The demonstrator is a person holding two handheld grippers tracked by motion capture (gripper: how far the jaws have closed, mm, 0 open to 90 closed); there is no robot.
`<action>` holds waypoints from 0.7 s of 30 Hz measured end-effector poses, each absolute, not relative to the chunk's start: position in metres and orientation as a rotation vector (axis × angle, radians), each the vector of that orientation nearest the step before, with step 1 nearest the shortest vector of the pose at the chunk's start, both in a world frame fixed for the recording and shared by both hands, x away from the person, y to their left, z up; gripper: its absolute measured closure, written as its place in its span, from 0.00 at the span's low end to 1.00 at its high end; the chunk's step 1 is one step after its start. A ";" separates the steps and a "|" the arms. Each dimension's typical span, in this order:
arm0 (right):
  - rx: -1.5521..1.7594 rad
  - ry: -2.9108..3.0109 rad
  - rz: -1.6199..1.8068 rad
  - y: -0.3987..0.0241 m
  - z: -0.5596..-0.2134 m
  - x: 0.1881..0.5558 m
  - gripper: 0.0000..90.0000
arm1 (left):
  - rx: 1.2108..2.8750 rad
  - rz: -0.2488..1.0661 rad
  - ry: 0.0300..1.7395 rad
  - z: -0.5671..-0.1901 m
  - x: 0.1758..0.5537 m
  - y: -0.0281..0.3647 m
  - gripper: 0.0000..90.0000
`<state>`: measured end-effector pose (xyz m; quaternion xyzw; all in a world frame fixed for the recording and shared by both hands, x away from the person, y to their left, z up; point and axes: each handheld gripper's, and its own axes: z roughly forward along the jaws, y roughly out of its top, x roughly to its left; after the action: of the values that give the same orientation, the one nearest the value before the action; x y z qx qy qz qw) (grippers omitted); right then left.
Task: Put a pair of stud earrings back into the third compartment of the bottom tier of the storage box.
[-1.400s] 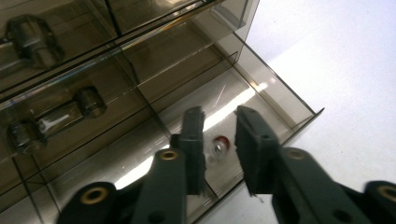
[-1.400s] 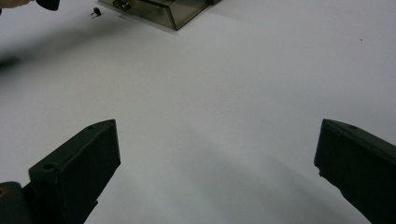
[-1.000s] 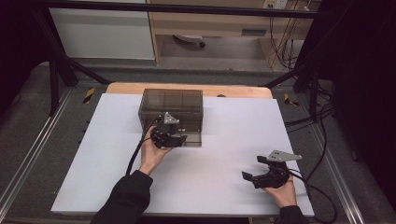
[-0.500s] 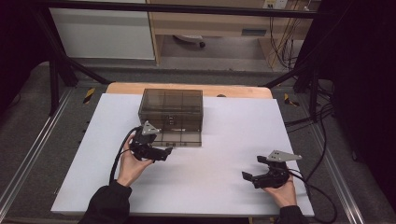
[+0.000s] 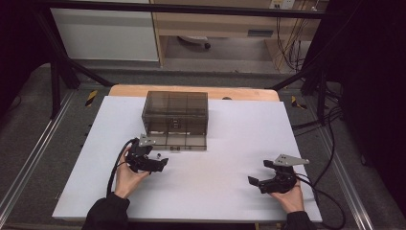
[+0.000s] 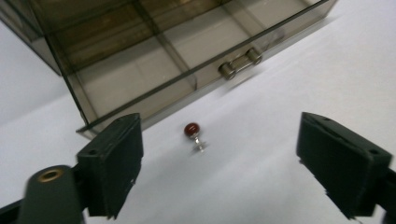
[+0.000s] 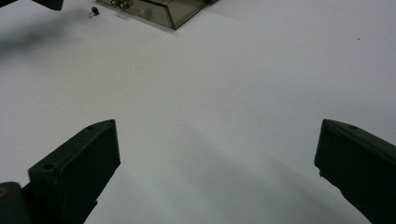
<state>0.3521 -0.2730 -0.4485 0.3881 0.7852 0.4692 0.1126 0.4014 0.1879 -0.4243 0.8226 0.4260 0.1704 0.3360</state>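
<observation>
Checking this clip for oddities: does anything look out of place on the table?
Yes: a small red-headed pin lies loose on the white table, just outside the smoky drawer box whose drawer stands pulled out. The left hand-held gripper hovers open over it.

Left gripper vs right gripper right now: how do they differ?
The left gripper sits beside the smoky drawer box, over a small red-headed pin; the right gripper rests over bare white tabletop, far from the box. The left's jaws have just been opening, nothing between them. Both are open and hold nothing.

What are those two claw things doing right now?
Left gripper: open, holding nothing; jaws have just been closing slightly.
Right gripper: open, holding nothing.
</observation>
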 end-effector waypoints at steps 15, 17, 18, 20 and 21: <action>1.140 2.305 1.377 -0.273 -0.449 0.352 0.01 | 2.126 0.442 1.196 -0.440 0.411 0.192 0.57; 1.140 2.303 1.378 -0.273 -0.448 0.352 0.01 | 2.117 0.430 1.207 -0.441 0.412 0.191 0.60; 1.140 2.303 1.378 -0.273 -0.448 0.352 0.01 | 2.118 0.426 1.207 -0.441 0.413 0.191 0.60; 1.140 2.304 1.379 -0.273 -0.448 0.352 0.01 | 2.124 0.429 1.206 -0.442 0.413 0.190 0.63; 1.139 2.304 1.378 -0.273 -0.448 0.352 0.01 | 2.122 0.426 1.210 -0.443 0.413 0.190 0.65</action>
<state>0.3521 -0.2731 -0.4484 0.3881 0.7851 0.4695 0.1124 0.4135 0.1899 -0.4425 0.8094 0.4614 0.1626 0.3248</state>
